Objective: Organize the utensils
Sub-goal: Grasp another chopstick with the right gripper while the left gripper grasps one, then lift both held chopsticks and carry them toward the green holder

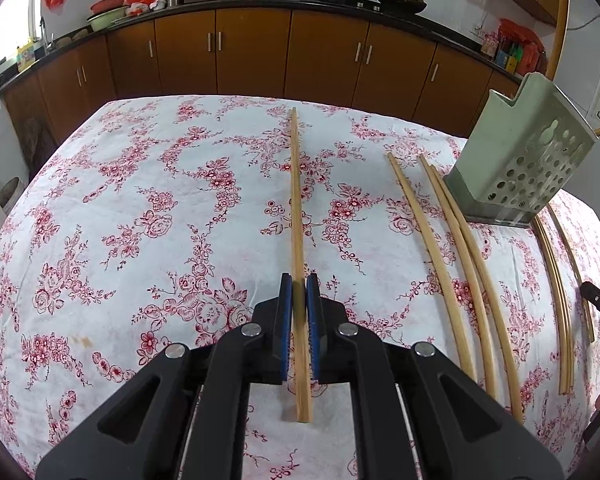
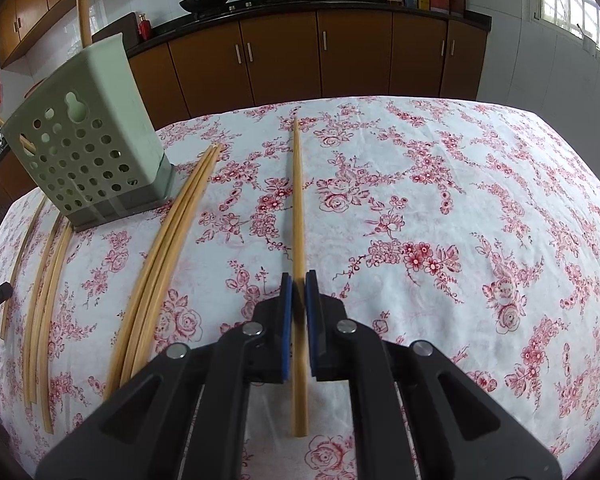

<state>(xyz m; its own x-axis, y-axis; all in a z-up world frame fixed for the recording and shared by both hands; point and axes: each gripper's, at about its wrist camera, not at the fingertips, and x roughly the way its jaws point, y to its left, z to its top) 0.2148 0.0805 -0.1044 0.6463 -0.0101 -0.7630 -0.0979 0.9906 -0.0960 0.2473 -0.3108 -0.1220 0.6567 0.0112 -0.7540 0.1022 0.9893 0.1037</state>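
1. Left wrist view: the left tongs are clenched on a single chopstick, gripped near its thick end, with the thin end reaching out over the flowered cloth of the worktop.
2. In the right wrist view the right tongs are likewise clamped on a chopstick of their own, held the same way.
3. The green perforated holder stands between the two hands; at least one stick is already seen rising from it. Loose chopsticks lie just beside it on either flank.
4. The step in hand is judged to be carrying each gripped stick to the holder. Each stick is best lifted clear of the cloth before being swung across, so that the loose ones are not swept aside.
5. The thin end should be raised above the rim, then the stick tipped toward upright and lowered into the mouth.
6. Grips are best kept firm until the tip is well inside; a stick let go early is likely to roll away.
7. One hand at a time is advised, since both approaches meet at the holder.
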